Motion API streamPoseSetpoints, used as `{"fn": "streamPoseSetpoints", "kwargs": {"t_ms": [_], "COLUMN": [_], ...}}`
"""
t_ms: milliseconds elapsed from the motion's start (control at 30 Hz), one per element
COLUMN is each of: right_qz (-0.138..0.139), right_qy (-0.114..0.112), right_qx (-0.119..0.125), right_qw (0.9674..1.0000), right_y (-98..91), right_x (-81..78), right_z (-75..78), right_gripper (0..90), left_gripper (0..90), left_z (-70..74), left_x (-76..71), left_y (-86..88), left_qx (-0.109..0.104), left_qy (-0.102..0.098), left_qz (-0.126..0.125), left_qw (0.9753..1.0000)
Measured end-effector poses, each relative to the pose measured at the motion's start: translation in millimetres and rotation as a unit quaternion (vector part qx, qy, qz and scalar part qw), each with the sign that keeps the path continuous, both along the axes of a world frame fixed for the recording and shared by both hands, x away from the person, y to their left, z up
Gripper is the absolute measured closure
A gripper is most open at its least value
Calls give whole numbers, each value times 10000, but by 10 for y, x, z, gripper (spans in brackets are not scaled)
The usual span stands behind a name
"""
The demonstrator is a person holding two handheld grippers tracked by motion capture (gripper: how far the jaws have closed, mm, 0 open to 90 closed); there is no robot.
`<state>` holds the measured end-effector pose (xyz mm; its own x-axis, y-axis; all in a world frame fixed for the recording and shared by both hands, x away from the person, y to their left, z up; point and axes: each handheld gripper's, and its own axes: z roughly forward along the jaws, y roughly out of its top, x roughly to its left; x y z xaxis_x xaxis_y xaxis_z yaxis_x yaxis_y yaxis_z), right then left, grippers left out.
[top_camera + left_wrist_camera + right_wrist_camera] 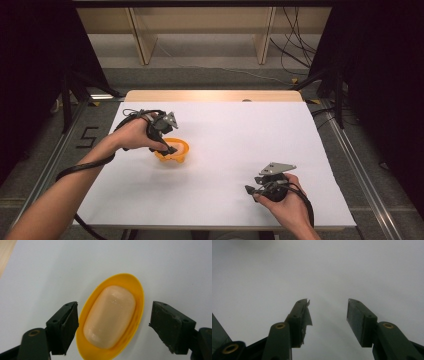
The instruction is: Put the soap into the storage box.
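A yellow oval soap dish [172,150] sits on the white table left of centre. In the left gripper view the dish [136,285] holds a peach bar of soap [110,316]. My left gripper [113,326] hangs right over it, open, one jaw on each side of the dish, neither touching the soap. In the high view the left gripper [167,142] is held from the left by a hand. My right gripper [254,190] rests near the table's front right, open; its jaws [328,320] have only bare white table between them.
The white table sheet [225,130] has a wooden strip [212,96] along its far edge. Metal rails run along both sides of the table. Wooden shelf legs and loose cables lie on the floor beyond.
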<state>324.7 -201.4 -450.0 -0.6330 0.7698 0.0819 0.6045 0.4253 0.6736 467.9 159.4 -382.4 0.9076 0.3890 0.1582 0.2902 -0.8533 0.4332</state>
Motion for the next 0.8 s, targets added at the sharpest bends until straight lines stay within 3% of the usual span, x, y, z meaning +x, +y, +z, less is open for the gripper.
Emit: {"fn": "streamPoseSetpoints", "kwargs": {"t_ms": [133,267,333,367,400,433,500,667,700,800], "right_qz": [44,32,-52,-57,-54,-52,-54,-25,-30,-4], "right_qy": [-61,41,8,30,16,13,7,-68,-59,0], "right_qx": [-36,-82,60,44,15,15,10,-9,-1,-36], "right_qw": [10000,10000,10000,10000,10000,10000,10000,10000,10000,10000], "right_y": [-5,2,22,21,17,18,19,13,13,6], "right_x": [8,0,-6,-9,-4,-2,-5,-1,-4,-5], "right_z": [-12,-1,-17,-16,-14,-14,-13,-23,-24,-11], "right_gripper": [516,515,515,515,514,514,514,514,514,514], "left_gripper": [194,185,188,191,194,198,201,206,208,213], "left_z": [2,-15,-33,-52,-52,-73,-93,-186,-202,-282], "left_x": [-138,-279,-364,-424,-424,-484,-548,-734,-756,-876], "left_y": [117,244,304,341,341,385,425,536,554,634], "left_qx": [-108,-140,-280,-440,-440,-612,-714,-772,-790,-795], "left_qy": [-41,-156,-197,-220,-220,-301,-295,-322,-459,-394], "left_qz": [171,388,646,851,851,1011,1158,1241,1206,1268], "left_qw": [9998,9990,9973,9952,9952,9925,9903,9887,9885,9880]}}
